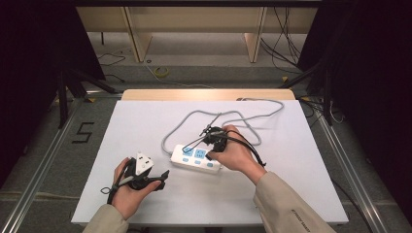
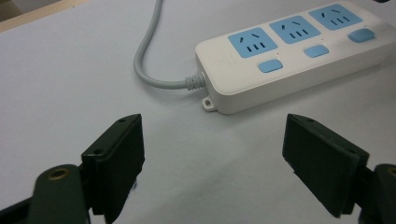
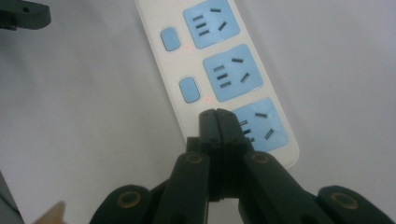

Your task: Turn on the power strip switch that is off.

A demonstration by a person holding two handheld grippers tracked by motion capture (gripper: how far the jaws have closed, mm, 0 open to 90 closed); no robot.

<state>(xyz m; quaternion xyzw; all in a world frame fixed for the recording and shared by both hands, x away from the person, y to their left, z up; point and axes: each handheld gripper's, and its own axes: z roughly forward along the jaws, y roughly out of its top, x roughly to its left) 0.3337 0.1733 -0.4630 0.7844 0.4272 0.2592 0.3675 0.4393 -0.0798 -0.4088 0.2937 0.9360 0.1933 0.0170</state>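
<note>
Nearest the lens in the high view, my two sleeved forearms enter from the bottom edge; reading left to right, my left gripper rests low on the white table with its jaws spread wide and nothing between them, well short of the power strip. In the left gripper view the same jaws frame bare tabletop, and the strip lies just ahead with its grey cord leaving the near end. Centre: the white power strip sits on the table, its cord looping away toward the far edge. Right: my right gripper has its jaws pressed fully together, gripping nothing, the paired tips poised over the end of the strip beside the nearest socket, where I judge a third switch lies hidden beneath them. I take the step in hand to be pressing that switch with the closed tips. To do it well I would keep the jaws shut so they act as one blunt finger, come straight down on the button's middle rather than its edge, and, should the strip slide, bring the left gripper across to steady its near end. Count: one power strip, three blue sockets, two blue switches in plain sight, two small red indicator dots, one cord, two grippers.
</note>
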